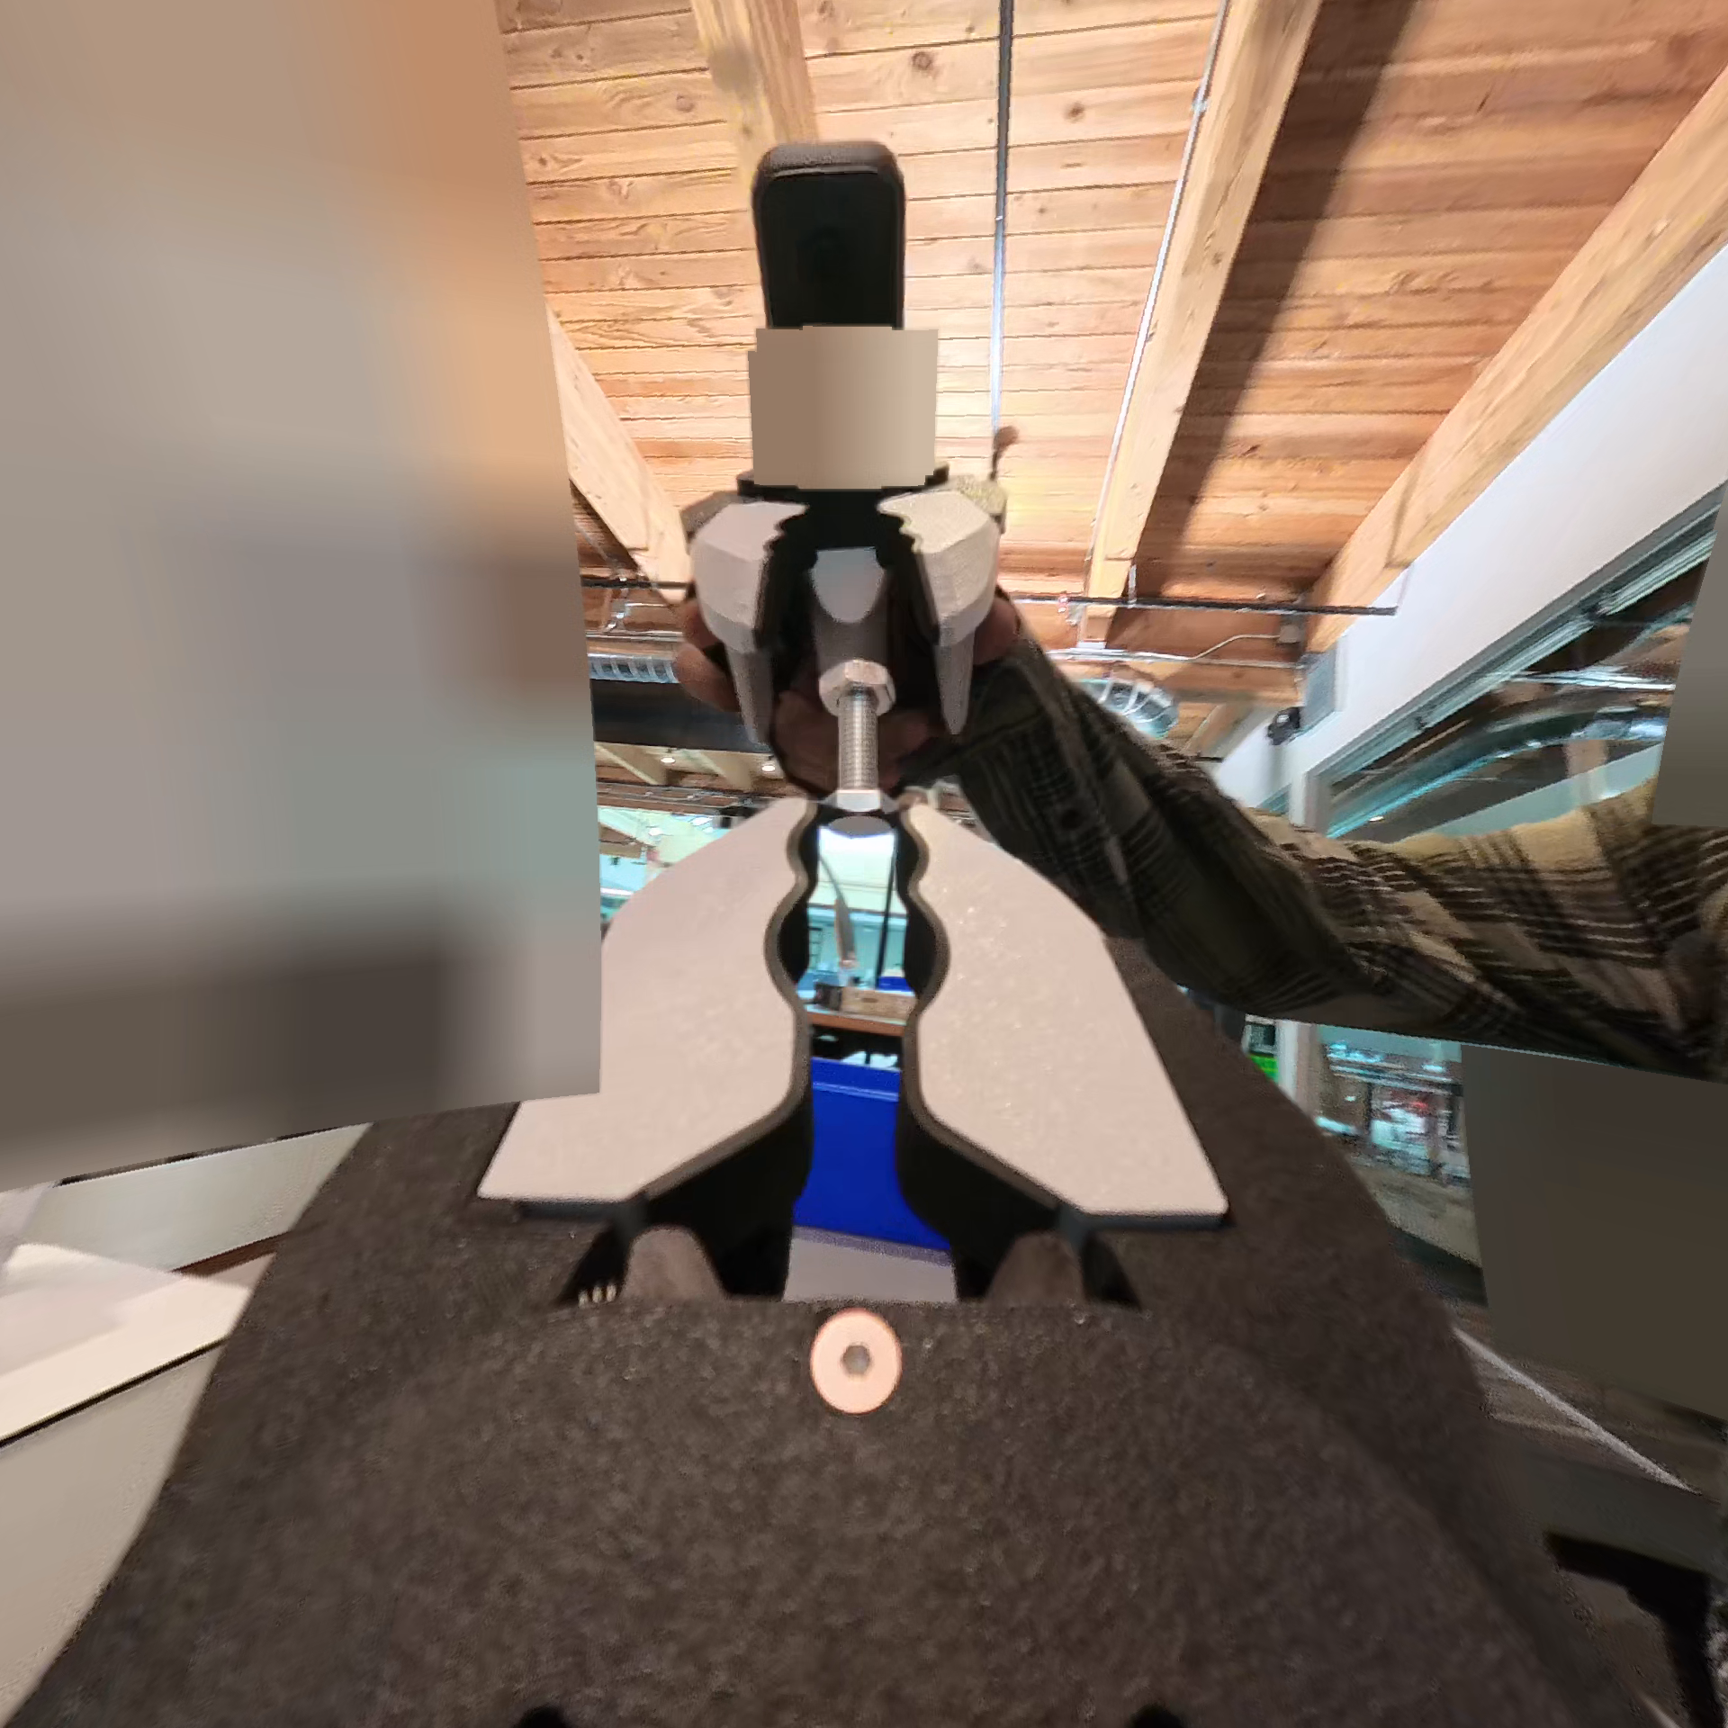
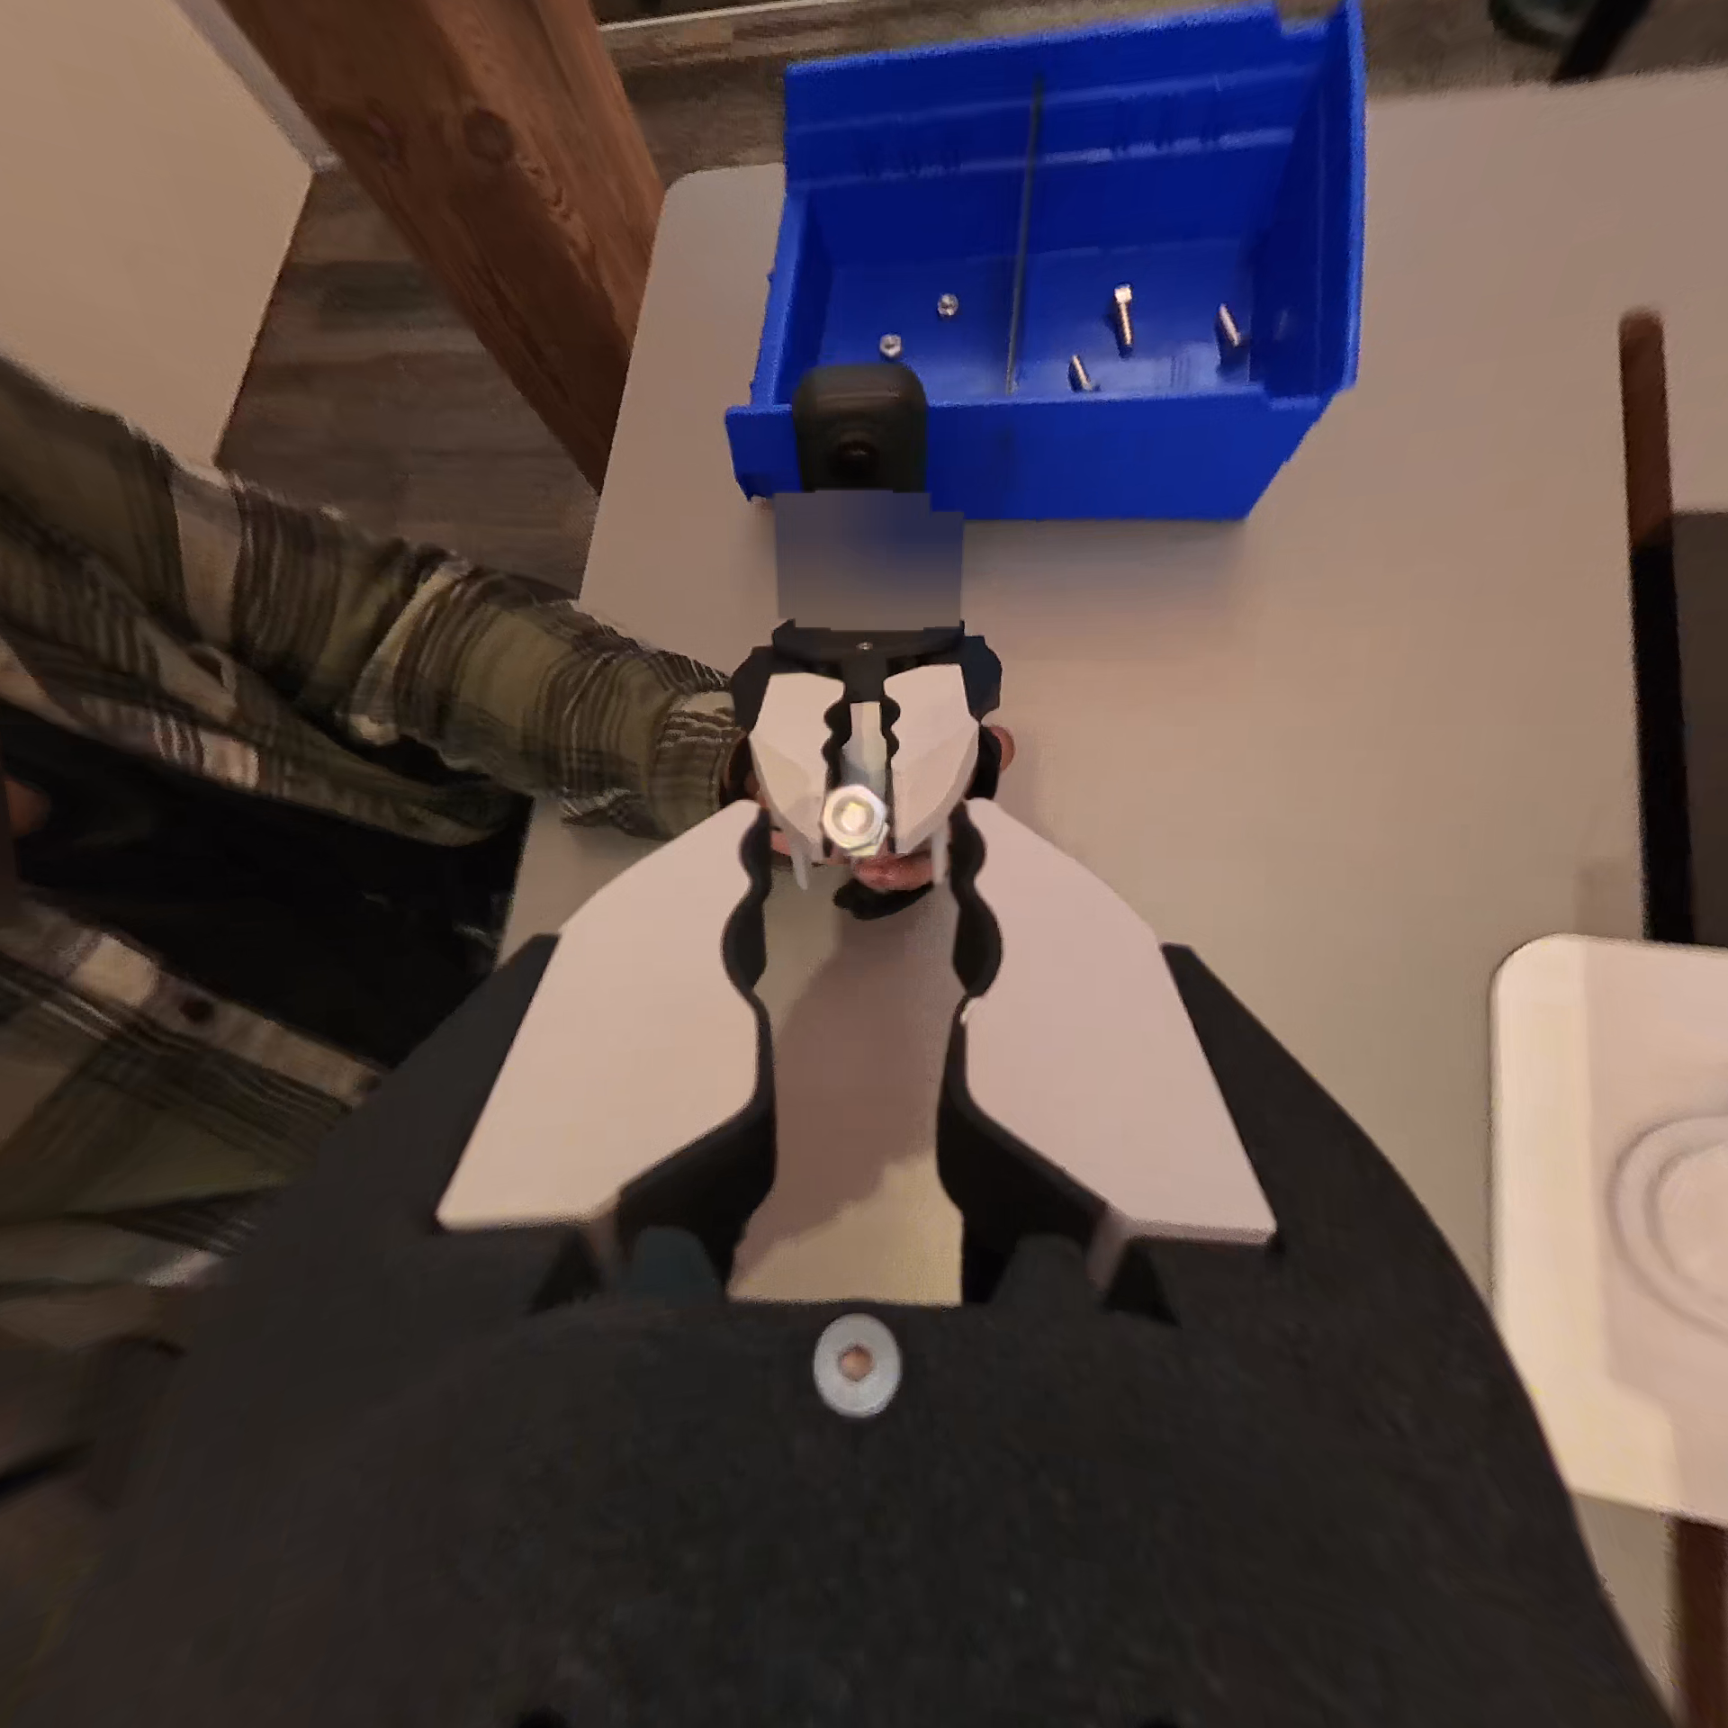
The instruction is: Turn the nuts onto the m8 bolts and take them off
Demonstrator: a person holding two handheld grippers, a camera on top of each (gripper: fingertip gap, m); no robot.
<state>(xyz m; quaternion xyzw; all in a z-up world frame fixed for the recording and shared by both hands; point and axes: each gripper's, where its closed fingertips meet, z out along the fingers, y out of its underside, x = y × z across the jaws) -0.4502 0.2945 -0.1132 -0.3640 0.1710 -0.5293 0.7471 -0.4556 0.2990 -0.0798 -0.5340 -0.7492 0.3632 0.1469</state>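
Observation:
My left gripper [image 1: 858, 818] is shut on the head of a steel M8 bolt [image 1: 856, 743] and holds it in the air, with the threaded shaft pointing away from it. A hex nut [image 1: 856, 681] sits on the far end of the thread. My right gripper [image 2: 860, 830] faces the left one. Its jaws are open and stand on either side of the nut [image 2: 851, 823], with a gap on each side. In the left wrist view the right gripper [image 1: 851, 699] shows farther off, held by a hand in a plaid sleeve.
A blue bin [image 2: 1029, 458] stands on the grey table [image 2: 1309, 748] beyond the grippers. It holds loose nuts [image 2: 946, 304] and bolts [image 2: 1122, 318] on either side of a divider. A white tray [image 2: 1608, 1216] lies at the right. A wooden post [image 2: 468, 187] stands at the left. Left tips to right tips: about 4 cm.

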